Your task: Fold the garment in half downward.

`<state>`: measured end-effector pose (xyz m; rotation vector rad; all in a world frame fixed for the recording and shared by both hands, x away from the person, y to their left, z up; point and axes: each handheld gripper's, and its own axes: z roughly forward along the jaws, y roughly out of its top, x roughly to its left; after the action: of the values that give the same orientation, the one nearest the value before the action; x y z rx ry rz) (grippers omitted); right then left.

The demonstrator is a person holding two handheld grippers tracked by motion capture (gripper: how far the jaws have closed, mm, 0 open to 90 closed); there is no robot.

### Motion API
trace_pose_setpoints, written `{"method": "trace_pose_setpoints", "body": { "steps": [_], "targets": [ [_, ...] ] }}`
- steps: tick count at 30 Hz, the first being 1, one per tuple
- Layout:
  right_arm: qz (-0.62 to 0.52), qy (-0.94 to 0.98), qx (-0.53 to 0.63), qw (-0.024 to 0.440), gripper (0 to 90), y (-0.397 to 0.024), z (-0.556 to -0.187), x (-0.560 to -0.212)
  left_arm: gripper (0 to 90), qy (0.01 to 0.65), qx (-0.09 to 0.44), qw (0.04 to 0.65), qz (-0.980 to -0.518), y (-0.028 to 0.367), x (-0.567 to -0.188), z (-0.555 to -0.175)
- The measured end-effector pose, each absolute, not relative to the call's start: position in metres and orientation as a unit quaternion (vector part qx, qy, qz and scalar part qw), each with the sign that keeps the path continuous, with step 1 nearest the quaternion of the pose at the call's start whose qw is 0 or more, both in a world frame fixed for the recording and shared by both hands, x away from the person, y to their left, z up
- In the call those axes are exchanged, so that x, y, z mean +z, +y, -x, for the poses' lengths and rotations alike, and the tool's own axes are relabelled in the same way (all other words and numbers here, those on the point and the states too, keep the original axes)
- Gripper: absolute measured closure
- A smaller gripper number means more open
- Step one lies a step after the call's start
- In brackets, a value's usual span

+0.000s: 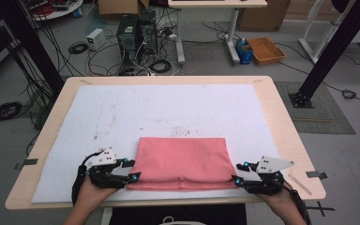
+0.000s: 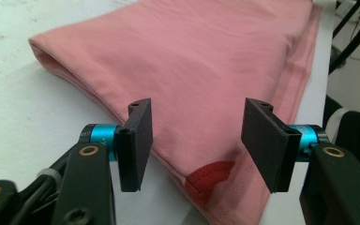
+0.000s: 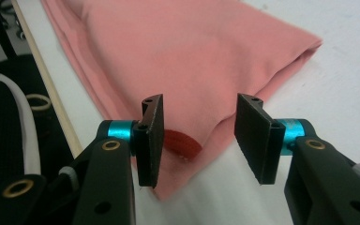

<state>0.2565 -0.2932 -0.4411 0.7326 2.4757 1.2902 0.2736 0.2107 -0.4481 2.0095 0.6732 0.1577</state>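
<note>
A folded pink cloth lies flat near the table's front edge on a white mat. My left gripper is at its left side, jaws open, pointing at the near left corner. In the left gripper view the cloth spreads beyond the open gripper, and a darker red stitched patch shows at the hem between the jaws. My right gripper is at the near right corner, open as well. In the right gripper view the cloth and a red patch lie just ahead of the open gripper.
The wooden table rims the mat. On the floor beyond are computer towers, tangled cables, an orange bin and another desk's legs. A wooden stick lies at the table's front right.
</note>
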Motion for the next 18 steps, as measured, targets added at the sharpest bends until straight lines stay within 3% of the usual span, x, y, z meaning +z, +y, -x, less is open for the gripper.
{"method": "trace_pose_setpoints", "body": {
  "steps": [4, 8, 13, 18],
  "targets": [
    [-0.247, 0.864, 0.425, 0.11, 63.9, -0.287, -0.259, -0.449, 52.1, 0.268, 0.076, 0.463, -0.841, 0.204, -0.451, -0.272],
    [-0.238, 0.867, 0.422, 0.114, 79.2, -0.285, -0.257, -0.449, 69.2, 0.258, 0.081, 0.447, -0.852, 0.199, -0.45, -0.269],
    [-0.231, 0.863, 0.432, 0.122, 82.4, -0.286, -0.254, -0.445, 86.2, 0.242, 0.093, 0.456, -0.851, 0.201, -0.445, -0.265],
    [-0.229, 0.858, 0.444, 0.123, 83.4, -0.292, -0.253, -0.439, 88.4, 0.233, 0.087, 0.46, -0.852, 0.202, -0.442, -0.263]
  ]
}}
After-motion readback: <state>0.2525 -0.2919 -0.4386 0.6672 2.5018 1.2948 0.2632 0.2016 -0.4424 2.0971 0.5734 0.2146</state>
